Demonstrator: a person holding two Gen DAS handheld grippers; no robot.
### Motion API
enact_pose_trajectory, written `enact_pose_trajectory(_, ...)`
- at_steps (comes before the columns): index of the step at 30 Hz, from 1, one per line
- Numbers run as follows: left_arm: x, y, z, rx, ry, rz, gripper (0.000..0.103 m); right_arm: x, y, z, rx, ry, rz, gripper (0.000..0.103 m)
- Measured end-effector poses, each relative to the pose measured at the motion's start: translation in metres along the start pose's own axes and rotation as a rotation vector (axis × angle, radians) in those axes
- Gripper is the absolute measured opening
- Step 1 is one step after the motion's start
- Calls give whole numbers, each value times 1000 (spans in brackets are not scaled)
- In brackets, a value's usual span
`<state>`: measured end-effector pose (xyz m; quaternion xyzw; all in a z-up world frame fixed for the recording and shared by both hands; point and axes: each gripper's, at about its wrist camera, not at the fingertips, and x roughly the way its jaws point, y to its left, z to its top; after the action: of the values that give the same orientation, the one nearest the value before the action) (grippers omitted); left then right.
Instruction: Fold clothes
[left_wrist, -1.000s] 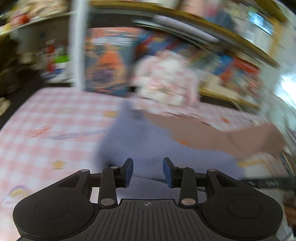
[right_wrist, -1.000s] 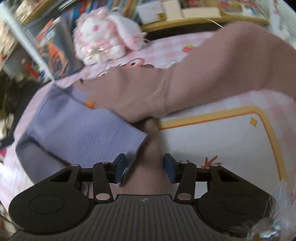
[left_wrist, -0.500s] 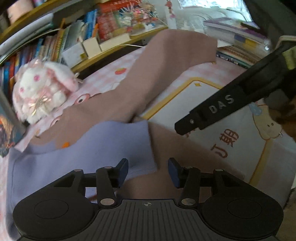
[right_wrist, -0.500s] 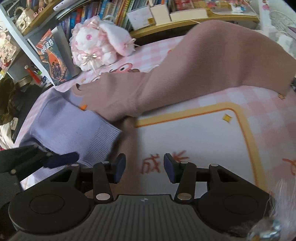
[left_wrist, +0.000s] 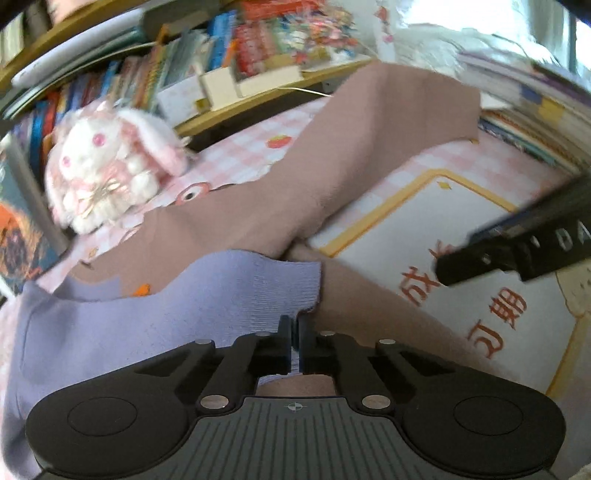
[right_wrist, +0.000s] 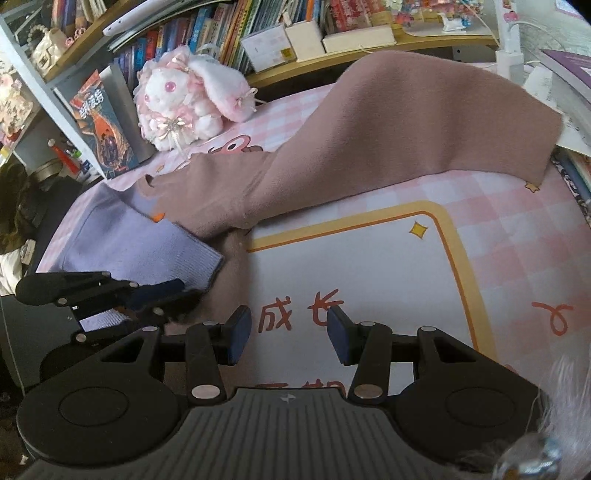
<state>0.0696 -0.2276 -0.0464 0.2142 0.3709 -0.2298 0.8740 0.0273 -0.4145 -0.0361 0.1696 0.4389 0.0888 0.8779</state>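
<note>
Since the earlier frame our left claw clamped the lilac cuff near the worktop middle; right claw hung wide, so we judged a sleeve fold underway.

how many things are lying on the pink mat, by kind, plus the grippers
sweaters: 1, pink-brown with purple cuffs
plush rabbits: 1
grippers: 2, the left gripper shut on the purple cuff, the right gripper open
total: 4
</note>
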Motion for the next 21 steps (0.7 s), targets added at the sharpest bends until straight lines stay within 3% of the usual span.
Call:
enact_pose_trajectory(6,-57,86,4,-313,-163,27,3,4,16,-5,13,7,-14,44)
enact_pose_trajectory(10,-109,165,-11,-503,-296,154,3,9,35,-7,17,24,-27,44)
enact_pose_trajectory(16,-158,267,-69,-603,-299,419,2,20,71,-15,6,30,-73,44)
enact_pose_trajectory(21,-161,325,-118,-651,-211,552,2,23,85,-25,30,1,-168,43)
